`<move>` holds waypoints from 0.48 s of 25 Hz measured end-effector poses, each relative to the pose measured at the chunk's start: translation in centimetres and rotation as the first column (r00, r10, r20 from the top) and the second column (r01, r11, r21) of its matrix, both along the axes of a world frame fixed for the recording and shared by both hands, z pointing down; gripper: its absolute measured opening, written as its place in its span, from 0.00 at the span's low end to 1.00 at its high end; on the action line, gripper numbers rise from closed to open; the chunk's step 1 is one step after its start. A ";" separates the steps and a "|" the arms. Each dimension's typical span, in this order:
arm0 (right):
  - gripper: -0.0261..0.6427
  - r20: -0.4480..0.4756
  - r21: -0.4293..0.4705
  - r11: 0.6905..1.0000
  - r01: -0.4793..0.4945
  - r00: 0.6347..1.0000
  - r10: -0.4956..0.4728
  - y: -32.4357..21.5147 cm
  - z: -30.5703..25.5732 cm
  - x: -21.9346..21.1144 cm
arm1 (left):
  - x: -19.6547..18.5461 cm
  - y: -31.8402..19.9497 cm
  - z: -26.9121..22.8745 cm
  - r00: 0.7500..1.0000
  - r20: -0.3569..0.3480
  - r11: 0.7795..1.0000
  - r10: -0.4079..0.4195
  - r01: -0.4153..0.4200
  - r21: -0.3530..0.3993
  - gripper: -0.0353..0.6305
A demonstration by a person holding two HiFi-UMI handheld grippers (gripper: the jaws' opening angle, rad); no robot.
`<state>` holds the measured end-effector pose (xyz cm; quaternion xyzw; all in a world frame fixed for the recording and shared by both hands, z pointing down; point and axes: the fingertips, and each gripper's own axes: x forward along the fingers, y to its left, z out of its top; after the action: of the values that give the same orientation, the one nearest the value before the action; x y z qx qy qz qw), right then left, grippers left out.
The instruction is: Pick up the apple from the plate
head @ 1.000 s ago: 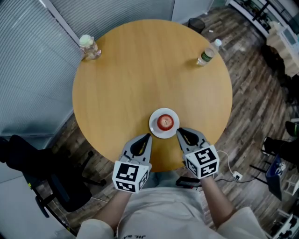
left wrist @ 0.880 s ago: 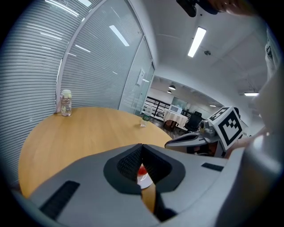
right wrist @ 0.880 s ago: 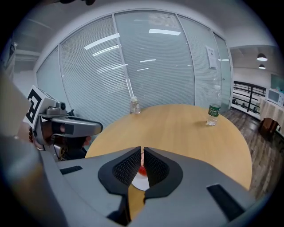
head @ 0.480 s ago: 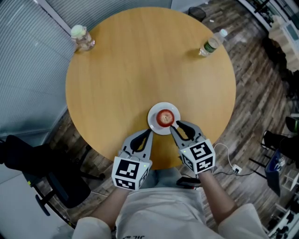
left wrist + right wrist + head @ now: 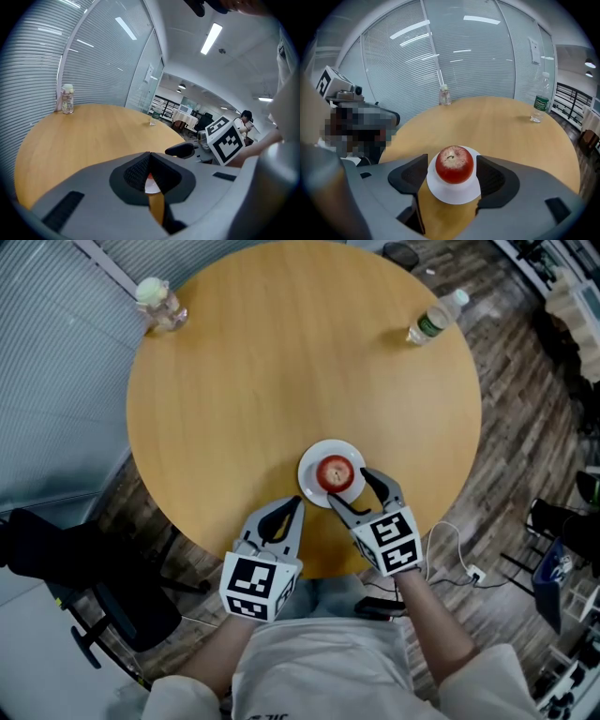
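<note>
Straddling the apple (image 5: 454, 164), the right gripper (image 5: 348, 487) is hovering over the plate (image 5: 310, 463) with jaws that have just been opening; both pads are standing clear of the fruit, one on each side. The apple is sitting stem-up on this white plate, which is lying near the person's edge of the round wooden table (image 5: 281, 362). The left gripper (image 5: 297, 504) is hanging just beside the plate, its jaws pressed together on nothing.
</note>
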<state>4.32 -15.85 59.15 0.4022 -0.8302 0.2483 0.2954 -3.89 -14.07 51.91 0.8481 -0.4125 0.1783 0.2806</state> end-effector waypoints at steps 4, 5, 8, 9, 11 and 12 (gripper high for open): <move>0.58 -0.043 0.000 1.000 0.013 0.999 -0.013 -0.3 1.1 -0.4 | -0.4 -0.2 0.5 1.000 0.000 1.000 -0.009 0.009 -0.016 0.06; 0.58 -0.052 0.000 1.000 0.014 0.999 -0.014 -0.4 1.3 -0.4 | -0.5 -0.3 0.6 1.000 0.000 1.000 -0.012 0.012 -0.018 0.06; 0.60 -0.060 -0.013 1.000 0.021 0.998 -0.021 -0.6 2.1 -0.7 | -0.9 -0.6 0.9 1.000 -0.003 0.999 -0.029 0.029 -0.028 0.06; 0.60 -0.059 -0.020 0.999 0.025 0.998 -0.026 -0.6 2.4 -0.8 | -1.0 -0.6 1.0 0.999 -0.005 0.999 -0.034 0.034 -0.033 0.06; 0.61 -0.063 -0.030 0.999 0.033 0.997 -0.035 -0.6 3.0 -1.0 | -1.2 -0.5 1.2 0.999 -0.006 0.998 -0.040 0.040 -0.040 0.06; 0.61 -0.069 -0.032 0.999 0.037 0.997 -0.039 -0.6 3.2 -1.1 | -1.3 -0.5 1.3 0.999 -0.006 0.998 -0.043 0.042 -0.043 0.06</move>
<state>3.18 -16.50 62.38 0.3904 -0.8230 0.2412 0.3349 -5.21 -14.56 53.21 0.8336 -0.4256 0.1781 0.3038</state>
